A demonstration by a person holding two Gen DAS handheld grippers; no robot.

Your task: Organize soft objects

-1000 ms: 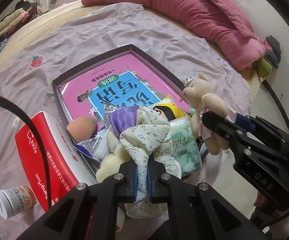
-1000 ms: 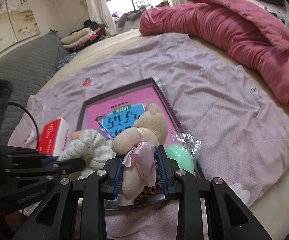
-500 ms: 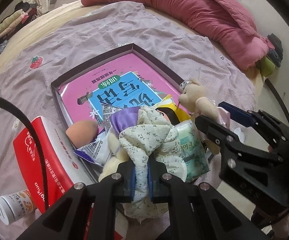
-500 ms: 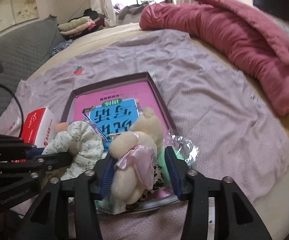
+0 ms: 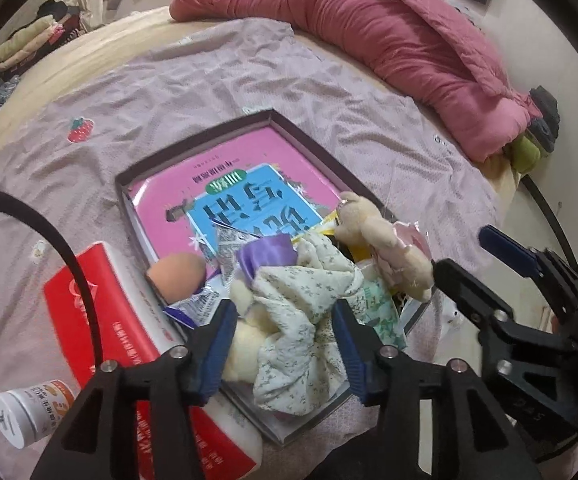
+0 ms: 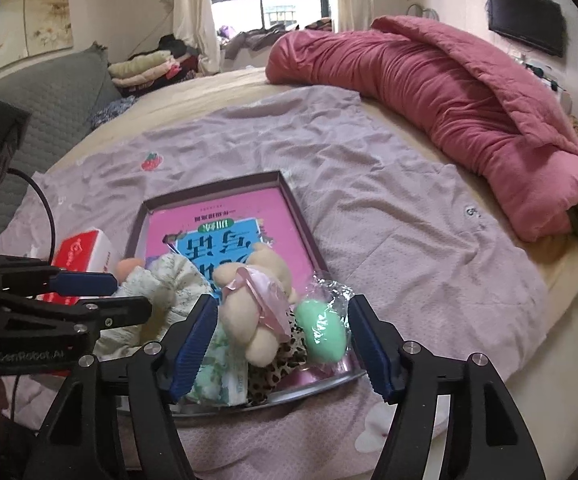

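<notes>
I see the box (image 5: 193, 152) on the bed holding a pink book (image 5: 245, 184), floral doll (image 5: 305, 292), bear (image 6: 249, 304), green sponge (image 6: 321, 328). My left gripper (image 5: 285, 340) and right gripper (image 6: 281, 344) are both opening, pads clear of the toys.

The floral-cloth doll (image 5: 305, 300) hides its own face and covers part of the pink book (image 5: 245, 196); the white bottle (image 5: 29, 412) label is too small to read, the red box (image 5: 121, 344) runs under the left gripper (image 5: 285, 332), and the leopard-print item (image 6: 277, 364) beneath the teddy bear (image 6: 249, 312) is unidentifiable
</notes>
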